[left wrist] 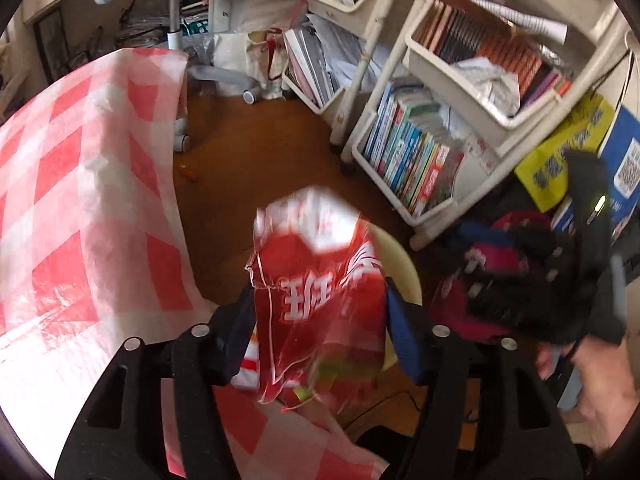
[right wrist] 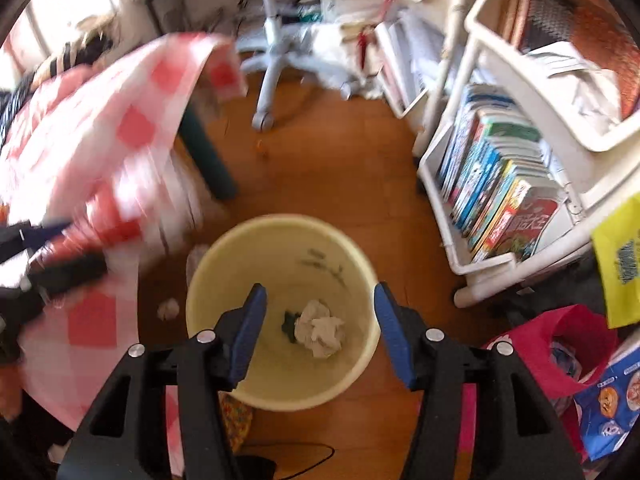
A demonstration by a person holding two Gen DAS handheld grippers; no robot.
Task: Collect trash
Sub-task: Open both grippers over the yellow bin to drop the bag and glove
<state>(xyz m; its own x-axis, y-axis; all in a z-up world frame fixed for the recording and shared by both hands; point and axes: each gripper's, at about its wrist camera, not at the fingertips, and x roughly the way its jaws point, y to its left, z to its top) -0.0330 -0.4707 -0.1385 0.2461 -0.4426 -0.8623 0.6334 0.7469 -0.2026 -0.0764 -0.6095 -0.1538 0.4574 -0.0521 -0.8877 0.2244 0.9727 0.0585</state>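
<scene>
A: How is the left gripper [left wrist: 320, 320] held?
B: It points forward and down, level with the edge of the table in its red-and-white checked cloth [left wrist: 80, 184]. Its fingers [left wrist: 402, 332] stand wide, with a crumpled red snack wrapper [left wrist: 316, 304] blurred between them. I cannot tell whether the pads actually press it.
A: And the wrapper's place?
B: In front of the pale yellow bin [left wrist: 404, 256], whose rim shows just behind it.
A: The right gripper [right wrist: 318, 332]?
B: Tipped steeply down over the same bin [right wrist: 224, 264], which stands on the wooden floor [right wrist: 340, 176]. Its fingers [right wrist: 248, 332] are spread apart, grasping nothing.
A: What lies in the bin?
B: A crumpled white tissue [right wrist: 320, 328] beside a dark green scrap [right wrist: 289, 322]. Another paper wad [right wrist: 169, 309] lies on the floor just left of the bin.
</scene>
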